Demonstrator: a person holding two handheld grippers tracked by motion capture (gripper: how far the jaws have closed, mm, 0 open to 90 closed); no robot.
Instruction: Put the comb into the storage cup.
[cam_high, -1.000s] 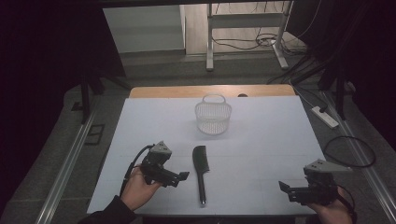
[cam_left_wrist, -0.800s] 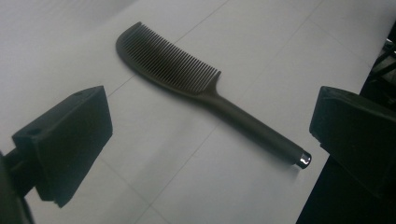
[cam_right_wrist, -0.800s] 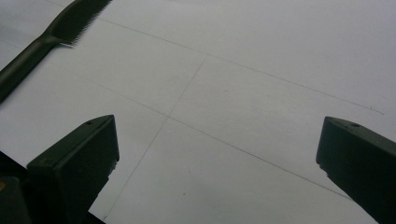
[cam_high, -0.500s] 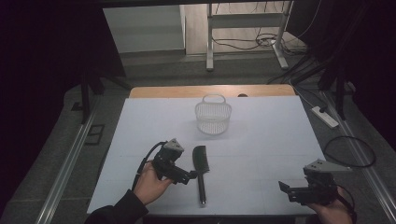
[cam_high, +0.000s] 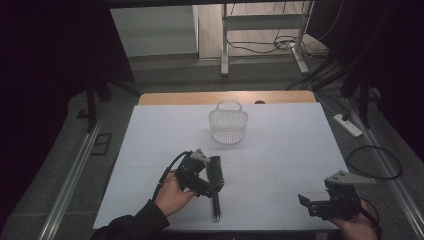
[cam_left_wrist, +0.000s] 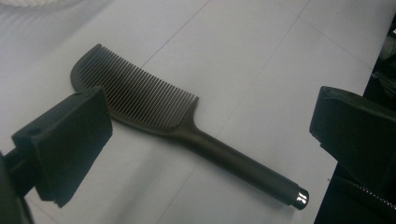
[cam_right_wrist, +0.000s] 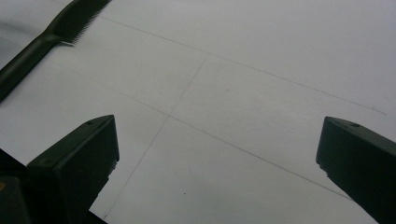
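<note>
In the high view the black comb (cam_high: 216, 184) lies flat on the white worktop (cam_high: 280, 150) in the lower middle of the frame, its handle toward the bottom edge; the left gripper (cam_high: 206, 189) is just at its left side, with jaws apart, and in the left gripper view the comb (cam_left_wrist: 187, 135) lies between them, probably not yet touched. The right gripper (cam_high: 309, 204) is low at the lower right, well apart from the comb, jaws also wide apart over bare worktop; a white basket (cam_high: 228, 124) stands upright above the middle of the frame.
</note>
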